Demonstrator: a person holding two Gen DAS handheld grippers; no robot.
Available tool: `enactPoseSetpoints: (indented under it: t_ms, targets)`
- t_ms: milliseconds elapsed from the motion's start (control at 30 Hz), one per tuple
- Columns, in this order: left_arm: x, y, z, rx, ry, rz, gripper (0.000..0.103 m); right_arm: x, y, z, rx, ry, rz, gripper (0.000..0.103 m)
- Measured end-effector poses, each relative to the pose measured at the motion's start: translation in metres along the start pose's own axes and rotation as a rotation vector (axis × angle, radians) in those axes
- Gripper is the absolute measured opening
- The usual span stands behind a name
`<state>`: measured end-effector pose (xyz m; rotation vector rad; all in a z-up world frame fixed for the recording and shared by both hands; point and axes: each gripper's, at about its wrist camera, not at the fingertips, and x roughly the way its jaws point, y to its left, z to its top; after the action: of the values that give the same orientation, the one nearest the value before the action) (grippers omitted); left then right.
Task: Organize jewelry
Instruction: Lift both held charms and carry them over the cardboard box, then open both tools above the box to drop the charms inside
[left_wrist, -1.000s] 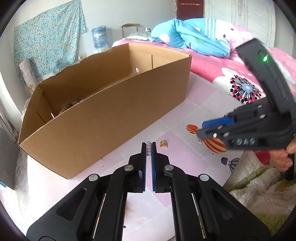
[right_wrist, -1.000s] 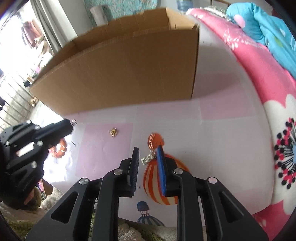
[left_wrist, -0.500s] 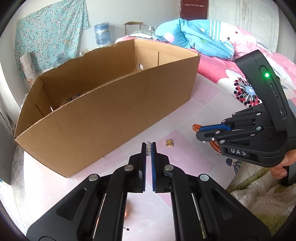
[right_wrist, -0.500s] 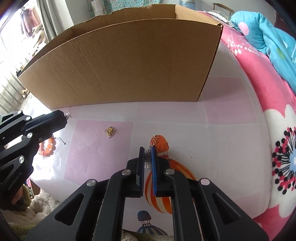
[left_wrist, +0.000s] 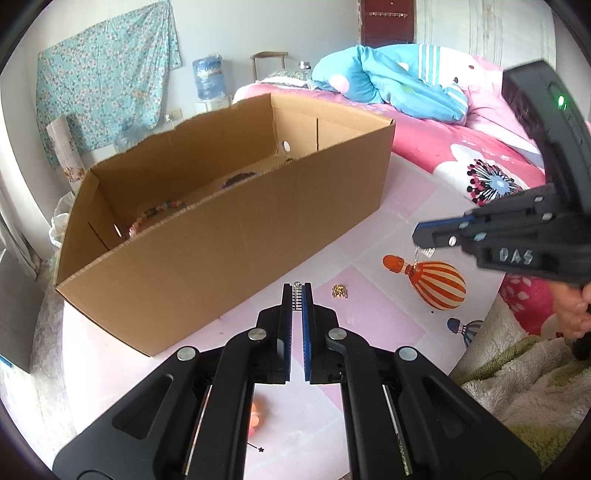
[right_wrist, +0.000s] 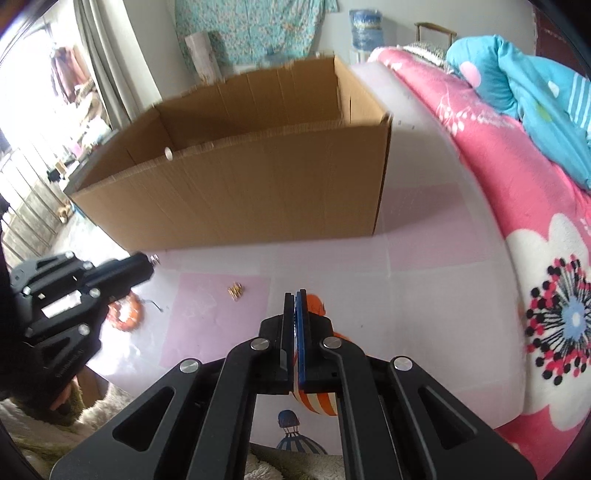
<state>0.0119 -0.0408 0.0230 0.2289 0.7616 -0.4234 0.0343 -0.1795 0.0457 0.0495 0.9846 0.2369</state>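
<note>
My left gripper (left_wrist: 297, 293) is shut on a small silver ribbed jewelry piece (left_wrist: 297, 296), held a little above the table in front of the cardboard box (left_wrist: 229, 236). To its right, my right gripper (left_wrist: 424, 240) is closing its jaws the last bit on a small silver piece (left_wrist: 424, 253) that dangles below the tips, above the striped balloon print (left_wrist: 437, 284). In the right wrist view the right gripper (right_wrist: 295, 297) hides that piece, and the left gripper (right_wrist: 147, 264) reaches in from the left. A gold piece (left_wrist: 339, 291) lies on the cloth between them.
The open box (right_wrist: 258, 177) holds beaded bracelets (left_wrist: 162, 210). An orange bead bracelet (right_wrist: 123, 314) and a thin black star chain (left_wrist: 260, 449) lie near the table's front. A pink bed (right_wrist: 517, 184) borders the right side, and a fluffy blanket (left_wrist: 517, 387) lies at the near edge.
The right gripper's jaws closed on the silver piece over the balloon print and rose with it. The left gripper stayed put, still gripping its piece.
</note>
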Motion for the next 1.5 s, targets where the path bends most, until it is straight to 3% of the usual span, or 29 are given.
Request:
enactPoseSetpoints:
  t_ms: [200, 333, 467, 567, 700, 900, 1033, 1200, 1400, 1500]
  targets:
    - [-0.029, 0.011, 0.018, -0.011, -0.078, -0.002, 0.004, -0.042, 0.006, 0.024, -0.018, -0.11, 0.052, 0.001]
    - [-0.051, 0.026, 0.043, -0.013, -0.15, -0.008, 0.004, -0.069, 0.014, 0.059, -0.084, -0.22, 0.081, 0.001]
    - [-0.052, 0.041, 0.071, -0.016, -0.185, -0.015, 0.004, -0.069, 0.014, 0.098, -0.127, -0.271, 0.13, 0.001]
    - [-0.033, 0.054, 0.088, 0.011, -0.149, 0.025, 0.004, -0.053, 0.013, 0.12, -0.149, -0.243, 0.164, 0.001]
    - [0.013, 0.084, 0.096, -0.033, 0.01, -0.017, 0.004, -0.007, 0.01, 0.151, -0.17, -0.121, 0.198, 0.001]
    - [0.06, 0.109, 0.095, -0.029, 0.188, -0.007, 0.004, 0.059, 0.008, 0.174, -0.207, 0.079, 0.168, 0.001]
    - [0.075, 0.116, 0.093, -0.039, 0.262, -0.004, 0.004, 0.082, 0.007, 0.177, -0.229, 0.131, 0.126, 0.002]
    - [0.077, 0.12, 0.093, -0.055, 0.273, 0.01, 0.005, 0.086, -0.002, 0.183, -0.202, 0.13, 0.14, 0.003]
    - [0.063, 0.123, 0.097, -0.076, 0.224, 0.018, 0.006, 0.07, -0.014, 0.192, -0.15, 0.081, 0.169, 0.005]
    - [0.052, 0.124, 0.098, -0.086, 0.193, 0.024, 0.015, 0.053, -0.021, 0.194, -0.115, 0.043, 0.179, 0.024]
